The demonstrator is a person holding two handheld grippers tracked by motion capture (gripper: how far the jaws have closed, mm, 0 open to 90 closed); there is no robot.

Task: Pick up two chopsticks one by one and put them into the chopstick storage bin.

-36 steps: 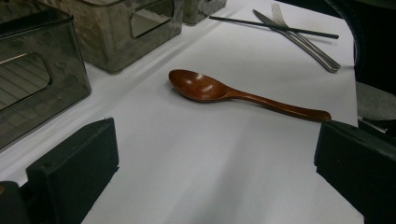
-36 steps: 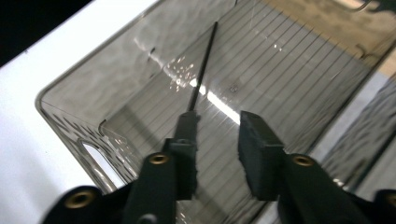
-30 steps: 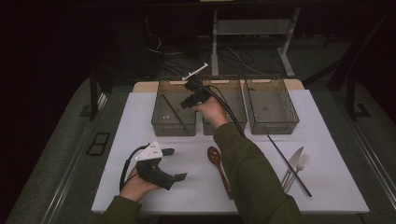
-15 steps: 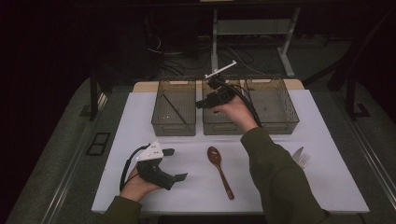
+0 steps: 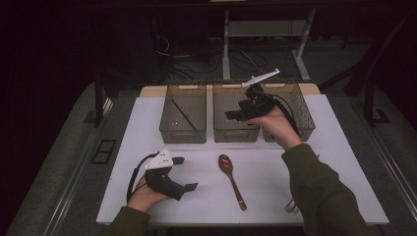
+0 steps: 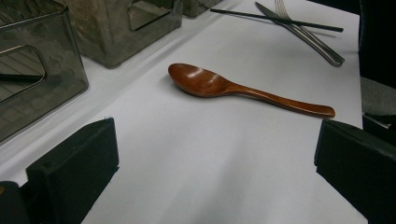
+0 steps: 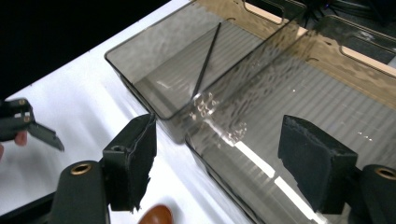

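- The left gripper (image 5: 184, 173) rests low near the front left of the table, held in the left hand (image 5: 142, 196), its jaws spread wide with nothing between them.
- The right gripper (image 5: 235, 114) is held up farther back in the right hand (image 5: 275, 125), forearm in a dark green sleeve (image 5: 319, 191) reaching forward (wrist bent, jaws pointing left in the high view).
- Its jaws have just been opening and stand apart, empty.

The far edge of the table (image 5: 147, 123) is walled off by three bins (image 5: 183, 114) set side by side; bare white surface is left between them and the wooden spoon (image 5: 231, 178); the near right is narrowed by the chopstick (image 6: 275, 17) and cutlery (image 6: 303, 32) lying there; the near left is taken by the left claw (image 5: 184, 173).
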